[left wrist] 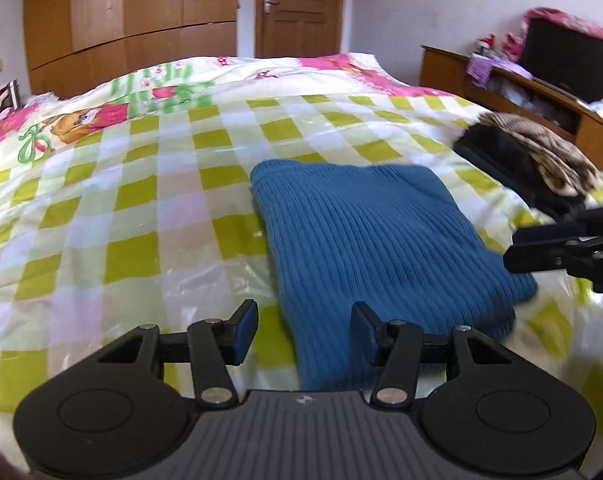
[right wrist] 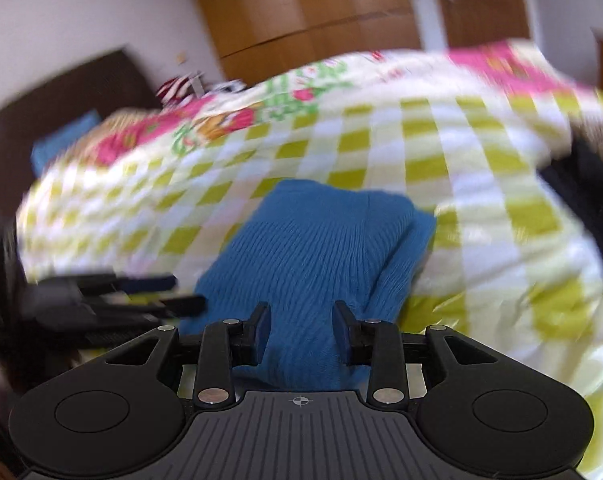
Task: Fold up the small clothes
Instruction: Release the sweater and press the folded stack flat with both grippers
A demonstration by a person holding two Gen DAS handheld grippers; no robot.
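The folded blue sweater point(left wrist: 381, 240) lies on the checked bedspread point(left wrist: 121, 200) at twelve o'clock of both empty, parted grippers point(left wrist: 304, 330) point(right wrist: 301, 330), soft and floppy, likely best pinched at an edge.

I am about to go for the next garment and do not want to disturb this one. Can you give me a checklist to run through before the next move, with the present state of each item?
1. Blue knit garment lies folded flat on the checkered bedspread: ok.
2. Left gripper empty, fingers apart, nothing between them: ok.
3. Right gripper empty, fingers apart, with the garment seen beyond the gap, not pinched: ok.
4. Folded edges aligned: cannot tell, the right wrist view is blurred and a lower layer sticks out on one side.
5. Next garments in sight, the dark and patterned pile at the bed's right edge: ok.
6. The two grippers apart from each other: ok.
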